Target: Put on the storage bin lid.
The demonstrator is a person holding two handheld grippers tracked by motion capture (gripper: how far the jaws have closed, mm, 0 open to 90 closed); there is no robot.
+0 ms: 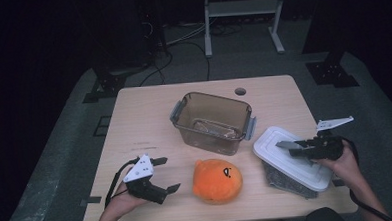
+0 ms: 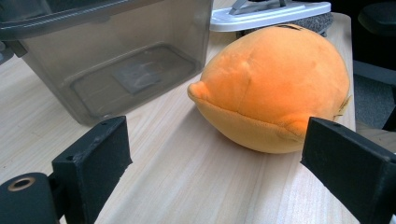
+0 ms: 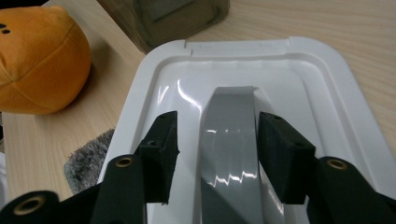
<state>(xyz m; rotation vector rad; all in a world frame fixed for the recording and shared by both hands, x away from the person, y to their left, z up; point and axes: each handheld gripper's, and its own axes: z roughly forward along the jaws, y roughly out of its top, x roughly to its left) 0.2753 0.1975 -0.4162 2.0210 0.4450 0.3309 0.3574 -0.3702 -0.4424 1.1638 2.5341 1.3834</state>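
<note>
An orange plush toy lies at the table's front middle. Just left of it my left gripper is open wide, jaws pointing at the toy and apart from it. At the right, a white lid rests tilted on a grey fuzzy cloth. My right gripper hovers over the lid, open, one jaw on each side of the lid's grey handle. A small gap shows on the left side of the handle.
A clear grey plastic bin stands in the middle of the wooden table, behind the toy, with only a label on its floor. A cable hole sits near the far edge. Cables and a stand lie beyond.
</note>
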